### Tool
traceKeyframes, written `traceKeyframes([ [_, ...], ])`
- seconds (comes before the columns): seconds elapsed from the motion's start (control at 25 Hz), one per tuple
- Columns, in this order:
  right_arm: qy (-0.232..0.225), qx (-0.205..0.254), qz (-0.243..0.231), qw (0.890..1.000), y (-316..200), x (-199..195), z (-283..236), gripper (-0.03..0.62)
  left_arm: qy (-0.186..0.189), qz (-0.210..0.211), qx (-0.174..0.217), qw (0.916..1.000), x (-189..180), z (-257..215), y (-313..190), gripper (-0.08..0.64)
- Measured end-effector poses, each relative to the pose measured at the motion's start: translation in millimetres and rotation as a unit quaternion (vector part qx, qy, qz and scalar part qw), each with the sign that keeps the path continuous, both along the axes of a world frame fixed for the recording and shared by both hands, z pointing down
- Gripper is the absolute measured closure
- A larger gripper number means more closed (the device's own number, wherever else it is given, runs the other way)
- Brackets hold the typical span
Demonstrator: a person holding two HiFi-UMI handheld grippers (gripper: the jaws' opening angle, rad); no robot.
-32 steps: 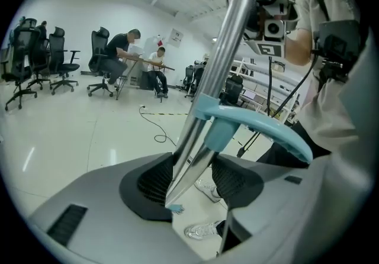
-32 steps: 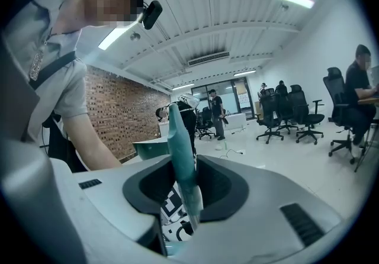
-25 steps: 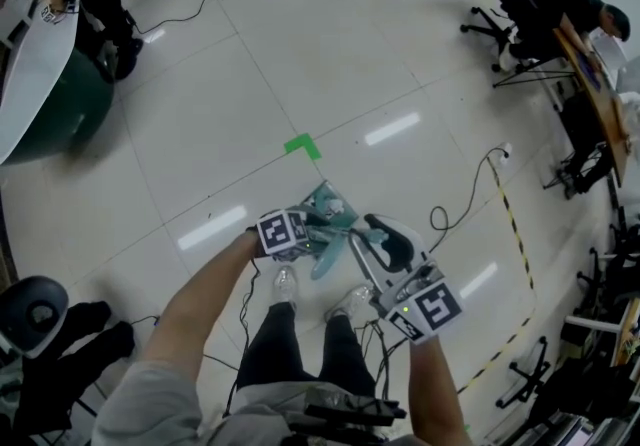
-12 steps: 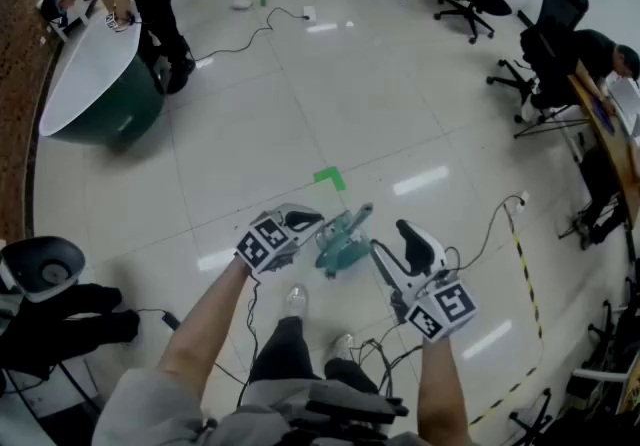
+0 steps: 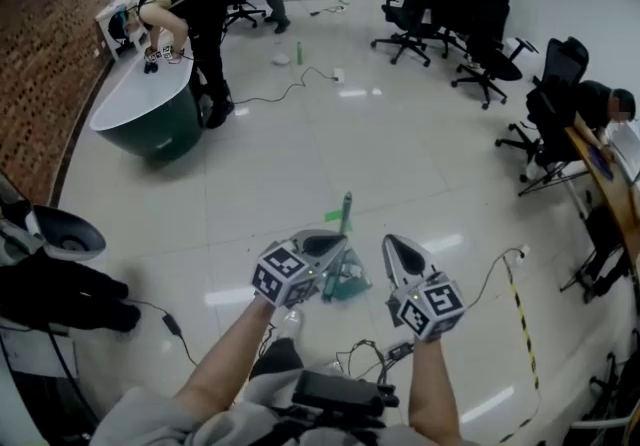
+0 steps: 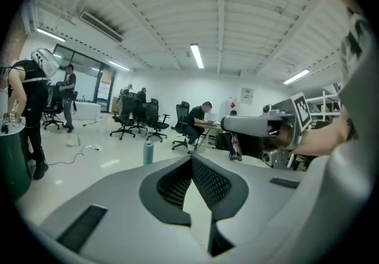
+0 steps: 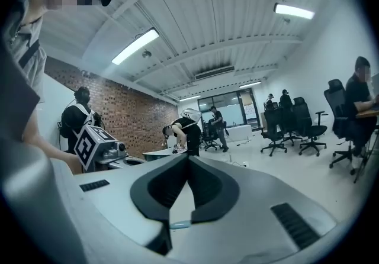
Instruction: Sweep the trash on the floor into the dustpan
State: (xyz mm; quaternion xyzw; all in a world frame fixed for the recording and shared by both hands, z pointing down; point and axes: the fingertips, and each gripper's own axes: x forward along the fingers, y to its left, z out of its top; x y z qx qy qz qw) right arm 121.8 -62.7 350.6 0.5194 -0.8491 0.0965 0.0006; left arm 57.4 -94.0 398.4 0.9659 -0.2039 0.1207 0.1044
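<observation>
A teal dustpan stands on the pale floor with its teal brush handle upright, just ahead of the person's feet. My left gripper hangs above and to the left of it, pointing almost level. Its jaws have just been closing and are now shut with nothing between them. The handle's top shows past them. My right gripper is held to the right of the dustpan. Its jaws have also just been closing and are shut and empty. No loose trash shows near the dustpan.
A green tape mark lies behind the dustpan. A dark green tub with a person bent over it stands at far left. Office chairs and a seated person fill the right. Cables cross the floor, and black gear sits at near left.
Both grippers have risen away from the dustpan and brush, the left one much more, and now point level. Their jaws have shut empty. The head camera has tilted up.
</observation>
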Motion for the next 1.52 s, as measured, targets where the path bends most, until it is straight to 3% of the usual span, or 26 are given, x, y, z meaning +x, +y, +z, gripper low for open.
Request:
traceKeyframes([
  [0.44,-0.024,0.040,-0.032,0.998,43.6,-5.2,-43.0,0.592,0.016,-0.031,0.040,0.9986,13.3,-60.3,50.9,0.560],
  [1.52,-0.022,0.051,-0.053,0.997,57.2,-10.4,-49.3,0.592,0.001,-0.046,0.028,0.9985,19.9,-50.3,70.1,0.560],
])
